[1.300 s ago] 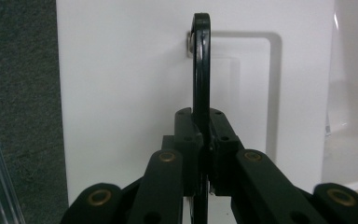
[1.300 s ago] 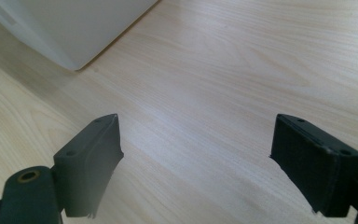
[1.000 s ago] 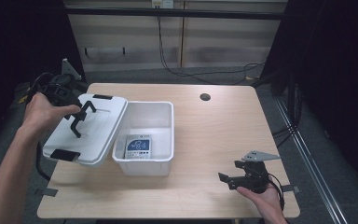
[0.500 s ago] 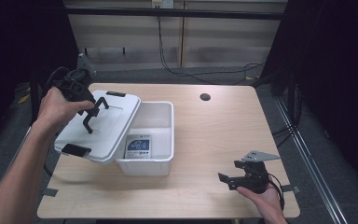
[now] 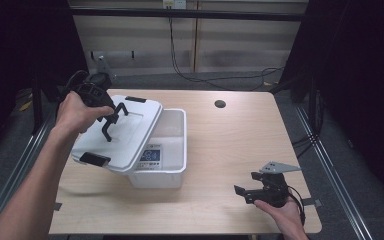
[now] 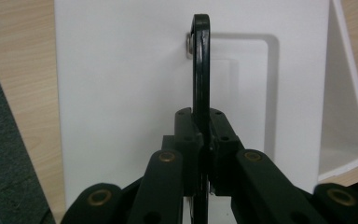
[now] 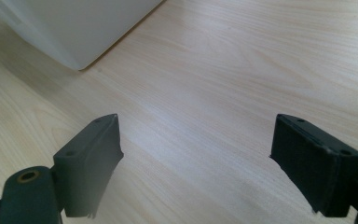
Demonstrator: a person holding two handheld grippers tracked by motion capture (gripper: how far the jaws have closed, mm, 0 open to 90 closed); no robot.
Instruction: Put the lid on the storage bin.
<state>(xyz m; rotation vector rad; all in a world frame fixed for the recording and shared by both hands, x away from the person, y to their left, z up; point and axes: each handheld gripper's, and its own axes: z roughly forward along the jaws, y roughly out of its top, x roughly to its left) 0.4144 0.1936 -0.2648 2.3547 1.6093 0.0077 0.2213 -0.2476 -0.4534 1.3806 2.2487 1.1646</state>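
High view first: the left claw (image 5: 111,120) is clamped on the black handle (image 5: 115,119) of a white lid (image 5: 125,135), and the lid is tilted, its right part over the left side of the open white bin (image 5: 172,150) while its left part hangs out past the bin above the table (image 5: 240,145). The lid has black latches, one at the near edge (image 5: 95,159) and one at the far edge. There's a label on the bin's front wall. The right claw (image 5: 247,186) sits low near the table's front right corner, held in the person's hand (image 5: 282,212), jaws spread apart with nothing between them.

Left gripper view: both jaws are pressed tight on the thin black handle (image 6: 201,70), which runs up to a pivot on the white lid (image 6: 121,84). A corner of the bin (image 6: 349,140) peeks out at the right.

Right gripper view: jaws wide apart, just light wood table (image 7: 223,93) between them, and a white bin corner (image 7: 74,28) at top left.
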